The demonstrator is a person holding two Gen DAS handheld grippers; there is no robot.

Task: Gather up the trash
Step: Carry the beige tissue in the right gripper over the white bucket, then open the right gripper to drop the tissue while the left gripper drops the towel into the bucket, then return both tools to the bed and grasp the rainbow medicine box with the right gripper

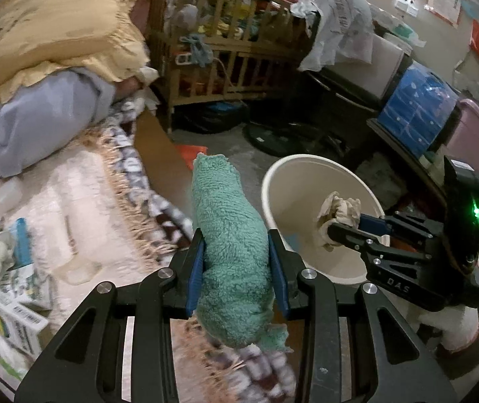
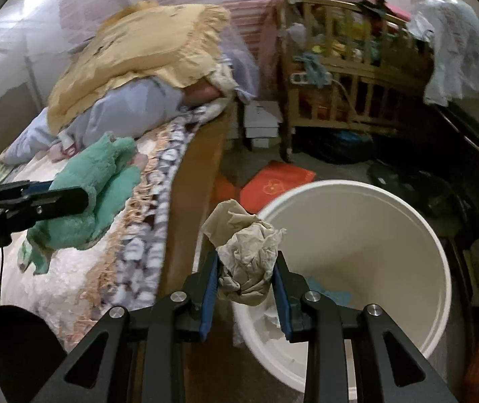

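My left gripper (image 1: 236, 268) is nearest, its blue pads pressed against both sides of a green towel (image 1: 231, 235) that stands up between them and hangs in a ragged end below. In the right wrist view that towel (image 2: 98, 181) is bunched out over the near edge of the bed (image 2: 71, 268), clear of the fringed blanket (image 2: 145, 208). Back along the bed, towards its far end, a yellow pillow (image 1: 47, 33) lies on a grey-blue bundle (image 1: 37, 121).

Right of the bed's wooden side board sits the white bucket (image 2: 434, 268) on the floor, tipped so its mouth faces me. My right gripper (image 2: 246, 282) is clamped on a crumpled paper wad (image 2: 246, 252), held at the bucket's left rim; from the left wrist view the wad (image 1: 338, 210) hangs over the bucket's mouth (image 1: 273, 174). An orange packet (image 2: 273, 184) lies on the floor beyond the bucket, and a wooden cot (image 1: 226, 50) stands at the back.
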